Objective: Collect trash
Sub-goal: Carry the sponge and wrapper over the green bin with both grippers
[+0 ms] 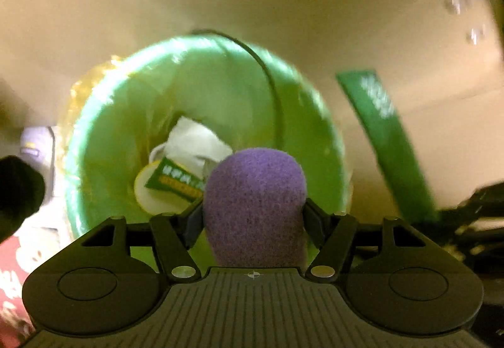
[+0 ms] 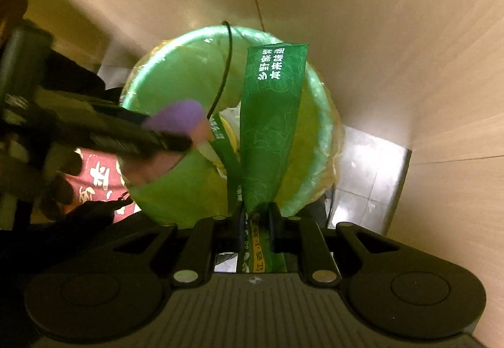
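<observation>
A green trash bucket (image 1: 104, 115) with a clear liner stands on the floor below both grippers; it also shows in the right wrist view (image 2: 163, 71). Inside lie white crumpled paper (image 1: 195, 140) and a small green packet (image 1: 176, 179). My left gripper (image 1: 253, 215) is shut on a purple sponge (image 1: 255, 190) and holds it over the bucket's mouth; the sponge also shows in the right wrist view (image 2: 176, 119). My right gripper (image 2: 255, 219) is shut on a long green wrapper (image 2: 271, 108) with white print, hanging over the bucket. That wrapper shows at the right in the left wrist view (image 1: 387, 140).
Beige wooden panels (image 2: 393, 48) rise behind and to the right of the bucket. A red printed bag (image 2: 94, 181) lies left of the bucket. A thin black wire handle (image 1: 271, 80) arcs across the bucket. Grey floor tile (image 2: 371, 165) shows at the right.
</observation>
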### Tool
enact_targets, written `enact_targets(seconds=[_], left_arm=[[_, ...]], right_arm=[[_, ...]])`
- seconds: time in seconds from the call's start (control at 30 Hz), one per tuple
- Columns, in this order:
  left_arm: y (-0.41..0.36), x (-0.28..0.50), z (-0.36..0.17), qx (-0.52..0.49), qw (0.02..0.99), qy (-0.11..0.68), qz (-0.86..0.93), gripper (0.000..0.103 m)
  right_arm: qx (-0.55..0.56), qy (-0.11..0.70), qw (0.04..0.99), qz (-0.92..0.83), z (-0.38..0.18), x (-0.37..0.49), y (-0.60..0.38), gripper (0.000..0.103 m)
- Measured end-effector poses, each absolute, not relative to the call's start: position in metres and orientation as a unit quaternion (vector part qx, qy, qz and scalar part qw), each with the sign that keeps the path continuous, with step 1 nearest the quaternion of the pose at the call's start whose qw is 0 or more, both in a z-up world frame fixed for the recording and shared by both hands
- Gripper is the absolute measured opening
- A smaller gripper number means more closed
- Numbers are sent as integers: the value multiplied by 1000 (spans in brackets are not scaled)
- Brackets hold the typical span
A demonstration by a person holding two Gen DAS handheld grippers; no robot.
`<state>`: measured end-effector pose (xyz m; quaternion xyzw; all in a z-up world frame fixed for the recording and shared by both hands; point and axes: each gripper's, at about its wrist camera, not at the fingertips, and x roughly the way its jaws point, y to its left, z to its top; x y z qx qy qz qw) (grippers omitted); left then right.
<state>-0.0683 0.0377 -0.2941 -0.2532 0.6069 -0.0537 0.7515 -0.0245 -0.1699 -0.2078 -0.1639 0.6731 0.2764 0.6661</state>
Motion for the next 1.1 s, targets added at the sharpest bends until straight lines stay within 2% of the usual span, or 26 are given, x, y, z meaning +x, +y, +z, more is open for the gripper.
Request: enact_targets(seconds=[0.13,0.23,0.4,0.63,0.77,0.93,1.1], left_arm=[[35,-71,-268,-235,768,587,-98,71],[45,-77,-257,-248,772,583,-57,70],[55,-77,-282,-248,726,641,22,70],[44,-68,-334,-249,696,673,30,70],[43,-67,-350,-261,693,672,26,71],[57,-72,-373,-273,671,681,106,71],[44,-61,-376,-313,700,642,-30,71]], right_arm=[[-168,682,657,275,-223,-20,-168,14],[-177,681,651,285,-230,-18,-163,14],[-186,691,634,295,-237,-15,-154,14],[-209,697,615,304,-247,-14,-142,14],[-210,707,607,297,-259,-10,-140,14],[-203,744,583,253,-294,-2,-144,14],[-172,769,544,290,-327,0,-134,14]])
